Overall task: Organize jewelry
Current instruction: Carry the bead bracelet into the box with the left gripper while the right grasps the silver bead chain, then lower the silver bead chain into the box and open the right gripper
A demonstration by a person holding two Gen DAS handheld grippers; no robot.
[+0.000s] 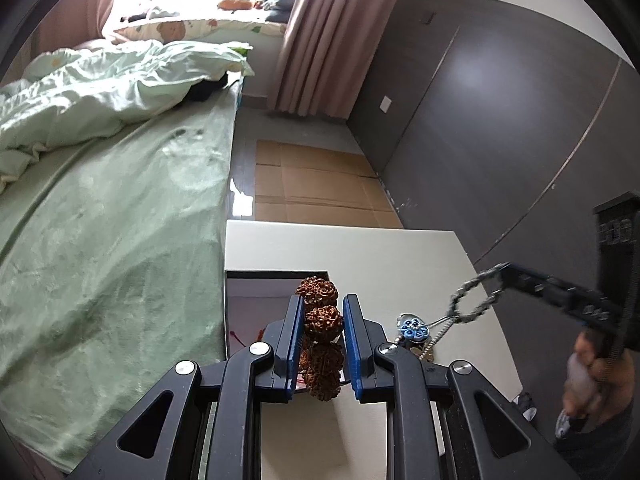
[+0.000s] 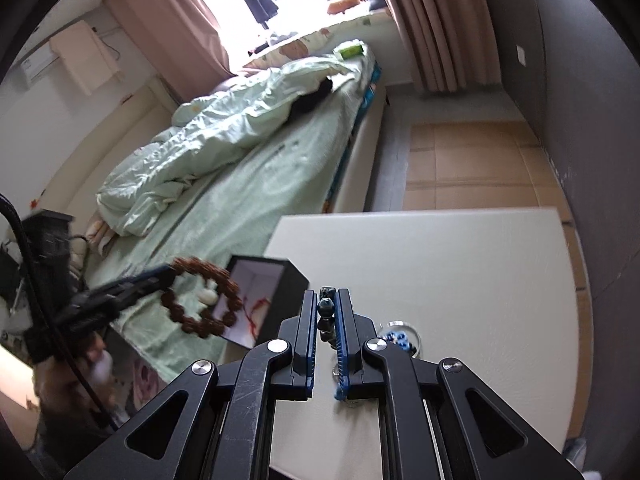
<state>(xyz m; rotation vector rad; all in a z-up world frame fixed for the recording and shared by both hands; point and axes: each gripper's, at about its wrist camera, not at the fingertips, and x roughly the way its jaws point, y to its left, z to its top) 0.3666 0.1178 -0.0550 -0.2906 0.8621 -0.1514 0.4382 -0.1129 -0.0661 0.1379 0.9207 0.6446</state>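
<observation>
One open black box [image 2: 264, 300] with red string [image 2: 252, 312]; both grippers pinching bracelets.

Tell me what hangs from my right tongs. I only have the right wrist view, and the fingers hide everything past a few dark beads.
Observer: The left wrist view shows the right tongs pinching a grey chain bracelet, which hangs as an open loop.
Operator: Is the loop free of everything?
Observer: No. A thin cord runs from it down to a blue flower charm, low over the white table. I cannot tell whether the charm touches the table.
Operator: How do the left tongs grip?
Observer: The left tongs clamp one bead of the brown bead bracelet, with beads above and below the pads.
</observation>
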